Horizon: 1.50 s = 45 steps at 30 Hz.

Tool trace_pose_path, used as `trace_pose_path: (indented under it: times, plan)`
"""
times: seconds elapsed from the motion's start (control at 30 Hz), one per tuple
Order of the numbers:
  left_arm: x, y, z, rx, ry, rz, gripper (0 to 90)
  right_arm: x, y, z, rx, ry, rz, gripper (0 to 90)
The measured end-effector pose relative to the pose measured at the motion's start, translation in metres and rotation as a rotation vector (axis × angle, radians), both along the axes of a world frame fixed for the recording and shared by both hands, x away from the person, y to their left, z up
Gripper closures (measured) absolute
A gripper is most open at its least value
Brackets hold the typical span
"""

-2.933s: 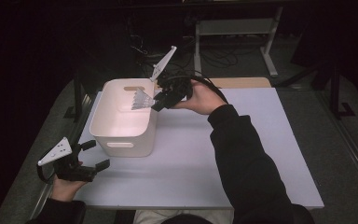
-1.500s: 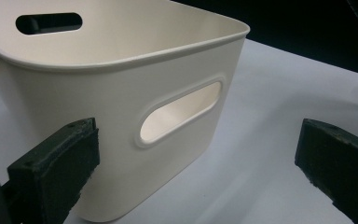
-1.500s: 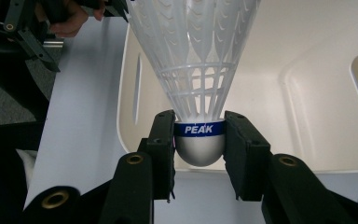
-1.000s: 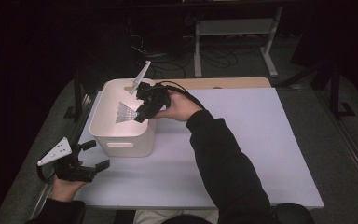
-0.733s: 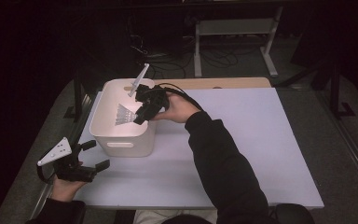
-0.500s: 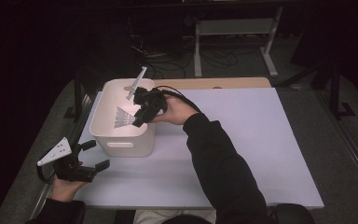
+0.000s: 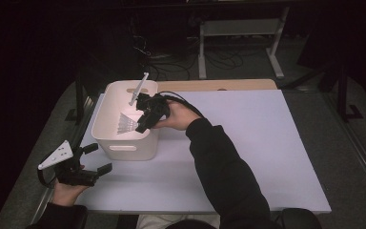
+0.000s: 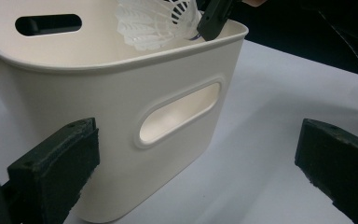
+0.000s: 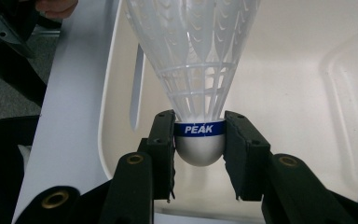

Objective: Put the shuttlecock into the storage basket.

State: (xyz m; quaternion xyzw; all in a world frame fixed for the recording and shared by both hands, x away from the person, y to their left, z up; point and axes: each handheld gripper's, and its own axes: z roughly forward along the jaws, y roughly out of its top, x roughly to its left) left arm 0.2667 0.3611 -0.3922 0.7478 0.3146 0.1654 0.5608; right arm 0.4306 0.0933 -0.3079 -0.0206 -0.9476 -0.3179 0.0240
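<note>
A white table top (image 7: 248, 143) carries the work, with a bare wooden strip (image 7: 219, 85) along its far edge. Beyond it, on the dark floor, stands a grey metal frame (image 7: 240, 28) with 2 legs; tangled cables (image 7: 159, 52) lie to its left.

Shuttlecock (image 9: 198, 70): white plastic mesh skirt, smooth cork-like cap. Bin (image 7: 124, 143): smooth cream plastic, slight sheen.

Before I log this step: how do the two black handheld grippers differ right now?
The right gripper is shut on the white plastic shuttlecock; the left gripper is open and holds nothing. The right gripper hangs over the cream plastic bin; the left gripper rests beside that bin at the table's near edge. Both have black padded jaws.
</note>
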Motion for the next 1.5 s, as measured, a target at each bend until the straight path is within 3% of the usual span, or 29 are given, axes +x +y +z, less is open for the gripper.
trace_pose_path:
  times: [0.4,0.53,0.9,1.23,1.3,1.5]
  plan:
    - [0.000,0.000,0.000,0.001,0.000,-0.003,0.0,0.000,0.006,-0.006,-0.031,0.008,-0.003,62.7]
    - [0.000,0.000,0.000,0.000,-0.001,-0.002,0.0,0.002,0.005,-0.005,-0.024,0.019,-0.029,52.6]
    - [0.000,0.000,0.000,0.001,0.000,-0.002,0.0,0.006,-0.003,-0.001,-0.008,0.044,-0.083,36.6]
    - [0.000,0.000,0.000,0.000,0.000,-0.001,0.0,0.005,-0.006,0.006,0.021,0.009,-0.159,11.4]
    - [0.000,0.000,0.000,0.002,0.000,-0.003,0.0,0.004,-0.007,0.007,0.018,-0.003,-0.172,0.0]
    - [0.000,0.000,0.000,0.001,0.001,-0.002,0.0,0.001,-0.013,0.013,0.067,-0.003,-0.171,0.0]
